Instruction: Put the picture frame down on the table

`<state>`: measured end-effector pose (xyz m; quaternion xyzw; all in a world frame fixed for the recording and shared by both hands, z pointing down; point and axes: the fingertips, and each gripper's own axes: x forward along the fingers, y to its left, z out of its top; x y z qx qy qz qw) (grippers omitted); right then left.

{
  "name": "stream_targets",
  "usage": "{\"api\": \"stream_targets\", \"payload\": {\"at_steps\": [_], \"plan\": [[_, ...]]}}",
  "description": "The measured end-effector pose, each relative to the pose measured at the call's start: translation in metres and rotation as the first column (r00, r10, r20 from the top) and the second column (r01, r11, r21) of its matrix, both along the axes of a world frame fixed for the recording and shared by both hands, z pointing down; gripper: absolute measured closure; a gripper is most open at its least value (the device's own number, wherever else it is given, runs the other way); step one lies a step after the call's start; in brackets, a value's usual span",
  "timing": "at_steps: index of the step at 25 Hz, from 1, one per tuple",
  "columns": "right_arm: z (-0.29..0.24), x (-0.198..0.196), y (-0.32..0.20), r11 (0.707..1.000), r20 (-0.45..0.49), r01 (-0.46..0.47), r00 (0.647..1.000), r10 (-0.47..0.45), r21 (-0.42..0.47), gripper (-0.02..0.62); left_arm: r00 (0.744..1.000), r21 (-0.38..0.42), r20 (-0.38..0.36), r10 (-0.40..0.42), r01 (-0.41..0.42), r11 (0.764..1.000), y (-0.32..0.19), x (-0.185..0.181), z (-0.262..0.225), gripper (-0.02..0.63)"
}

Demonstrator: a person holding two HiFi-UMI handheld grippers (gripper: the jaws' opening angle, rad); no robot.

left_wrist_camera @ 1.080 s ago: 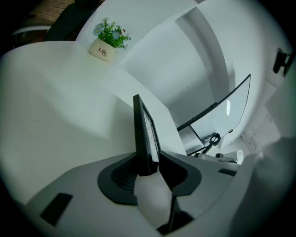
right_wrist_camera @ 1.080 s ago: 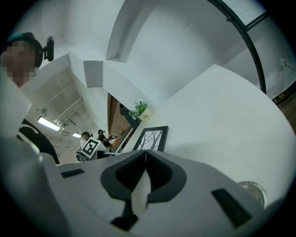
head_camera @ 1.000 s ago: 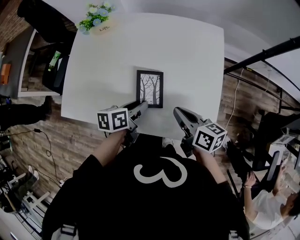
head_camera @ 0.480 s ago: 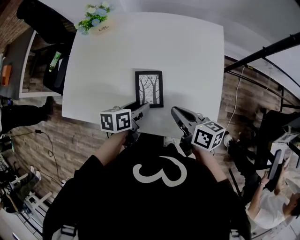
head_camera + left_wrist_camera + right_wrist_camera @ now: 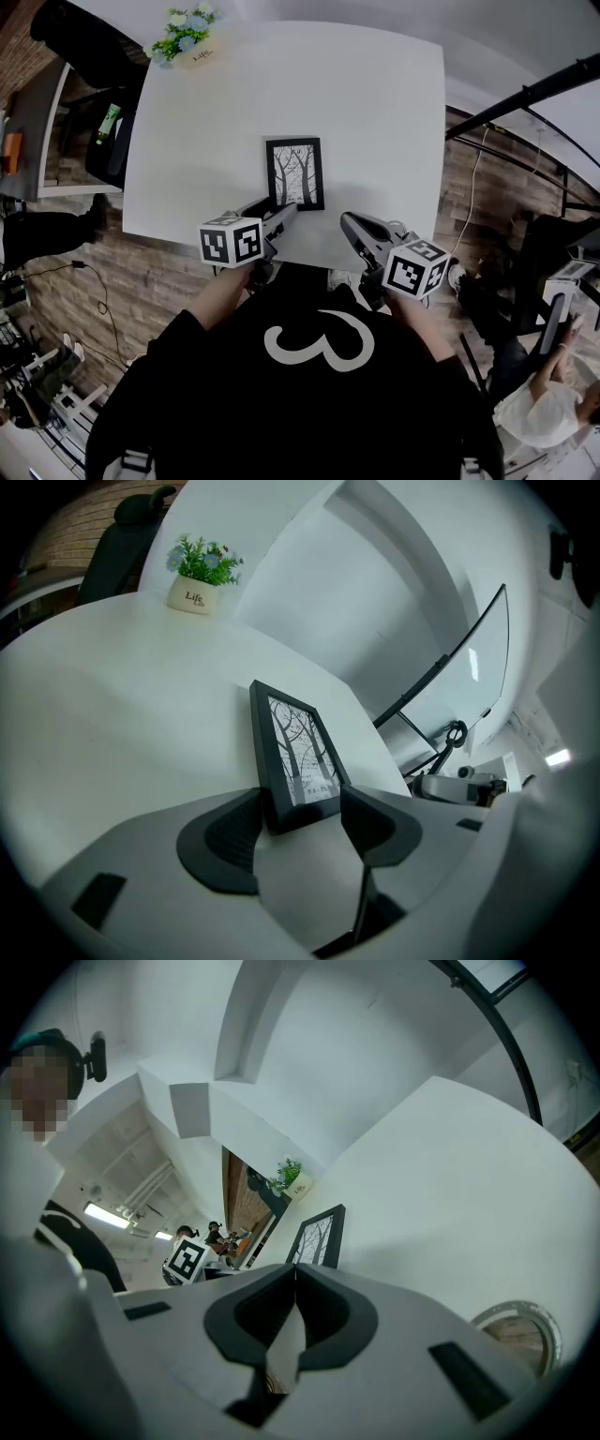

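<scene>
Now the picture frame [image 5: 294, 172] lies flat on the white table [image 5: 375, 112], near the edge closest to the person. Its near end sits between the jaws of the left gripper [image 5: 281, 211], which have just been opening and stand spread on either side of it. Beside it, the right gripper [image 5: 349, 223] hovers over the table edge, jaws pressed together and empty.

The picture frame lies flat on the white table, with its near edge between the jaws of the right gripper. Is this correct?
No: it is the left gripper, as the left gripper view shows. Its jaws have just been opening. The picture frame lies flat on the table.
</scene>
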<state>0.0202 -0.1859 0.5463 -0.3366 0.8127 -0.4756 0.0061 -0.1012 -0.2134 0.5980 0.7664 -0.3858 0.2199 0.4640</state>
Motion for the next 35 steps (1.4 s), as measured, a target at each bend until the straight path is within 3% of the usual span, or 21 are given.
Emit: {"api": "stream_targets", "payload": {"at_steps": [13, 18, 25, 28, 31, 35], "plan": [[0.002, 0.003, 0.007, 1.000, 0.010, 0.017, 1.000, -0.017, -0.007, 0.572, 0.998, 0.048, 0.057, -0.020, 0.017, 0.999, 0.002, -0.003, -0.004, 0.342], [-0.002, 0.001, 0.012, 0.999, 0.013, 0.035, 0.999, -0.035, -0.001, 0.572, 0.999, 0.063, 0.037, -0.040, 0.038, 0.997, 0.008, -0.004, -0.012, 0.344], [-0.013, 0.002, 0.025, 0.997, -0.002, 0.069, 0.998, -0.069, 0.039, 0.572, 1.000, 0.118, -0.027, 0.001, 0.002, 0.993, 0.034, 0.011, -0.042, 0.346], [-0.027, 0.005, 0.031, 0.992, -0.024, 0.099, 0.995, -0.097, 0.075, 0.572, 0.998, 0.136, -0.067, 0.006, 0.003, 0.991, 0.049, 0.019, -0.058, 0.387], [-0.046, 0.007, 0.043, 0.981, -0.030, 0.147, 0.989, -0.145, 0.124, 0.572, 0.992, 0.163, -0.129, 0.008, 0.013, 0.987, 0.064, 0.027, -0.077, 0.469], [-0.069, 0.010, 0.062, 0.949, -0.090, 0.233, 0.972, -0.219, 0.212, 0.572, 0.973, 0.201, -0.226, 0.053, -0.007, 0.980, 0.088, 0.040, -0.107, 0.548]]}}
